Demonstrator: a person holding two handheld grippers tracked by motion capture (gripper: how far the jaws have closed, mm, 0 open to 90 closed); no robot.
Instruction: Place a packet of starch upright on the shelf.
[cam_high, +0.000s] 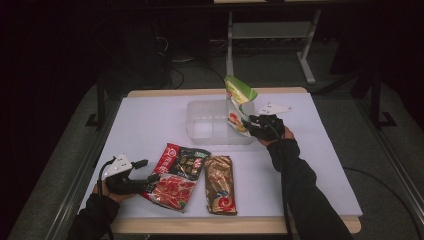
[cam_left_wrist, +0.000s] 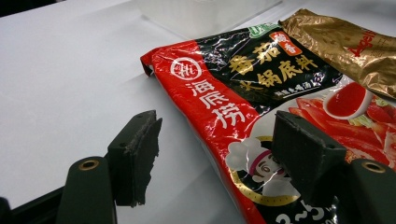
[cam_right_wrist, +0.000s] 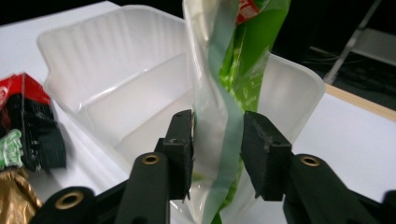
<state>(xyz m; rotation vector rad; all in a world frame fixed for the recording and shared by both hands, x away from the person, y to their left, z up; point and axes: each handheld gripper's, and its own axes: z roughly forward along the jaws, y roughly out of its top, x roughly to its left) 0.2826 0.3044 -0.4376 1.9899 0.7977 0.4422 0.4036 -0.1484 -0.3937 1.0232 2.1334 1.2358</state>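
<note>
A green snack packet (cam_high: 240, 102) (cam_right_wrist: 233, 70) stands upright over the right end of a clear plastic bin (cam_high: 200, 132) (cam_right_wrist: 107, 60), its lower end inside. My right gripper (cam_high: 248, 125) (cam_right_wrist: 217, 149) is shut on it, with both pads against its sides. A red and black hot-pot packet (cam_high: 177, 175) (cam_left_wrist: 243, 93) lies flat near the front of the table. At its left edge my left gripper (cam_high: 146, 170) (cam_left_wrist: 215, 154) stands open, one jaw over the packet and the other over the bare table.
A gold packet (cam_high: 221, 184) (cam_left_wrist: 345, 46) lies just right of the red one. The bin has a low divider inside. The white table top (cam_high: 150, 120) has free room at left and right. Beyond the table lie a dark floor and desk legs.
</note>
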